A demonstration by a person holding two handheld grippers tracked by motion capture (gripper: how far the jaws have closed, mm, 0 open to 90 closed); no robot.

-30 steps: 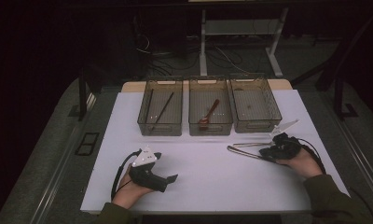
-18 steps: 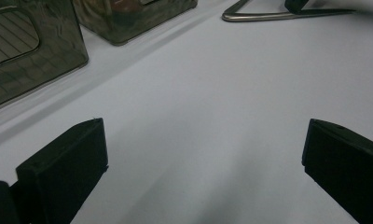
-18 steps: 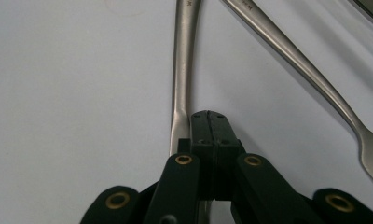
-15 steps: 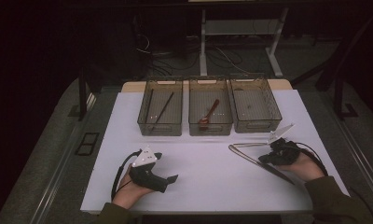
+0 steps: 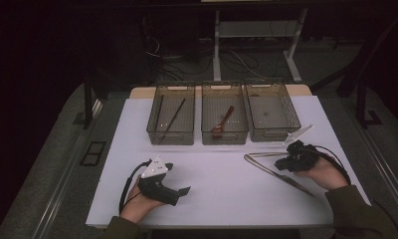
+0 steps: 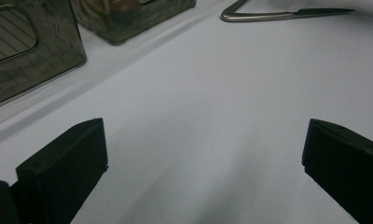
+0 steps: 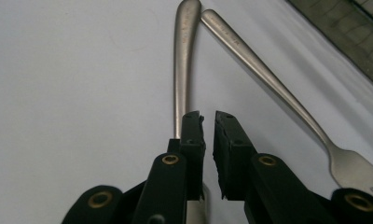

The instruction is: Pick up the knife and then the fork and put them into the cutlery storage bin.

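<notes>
The right gripper (image 7: 209, 123) is hovering near the table's (image 5: 217, 199) right edge, its jaws nearly closed and clasping nothing, just above the knife (image 7: 182, 70) lying beside the fork (image 7: 268, 79). The left gripper (image 6: 203, 140) is gaping wide and empty near the front edge.

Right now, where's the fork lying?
In the high view the fork lies on the white table at the right, just by the right tongs, its handle end meeting another metal utensil.

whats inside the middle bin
The middle bin holds one spoon, dark reddish-brown, lying at a slant with its bowl toward the near wall. Nothing else shows through the mesh floor, though the tinted near wall blurs the strip just behind it.
</notes>
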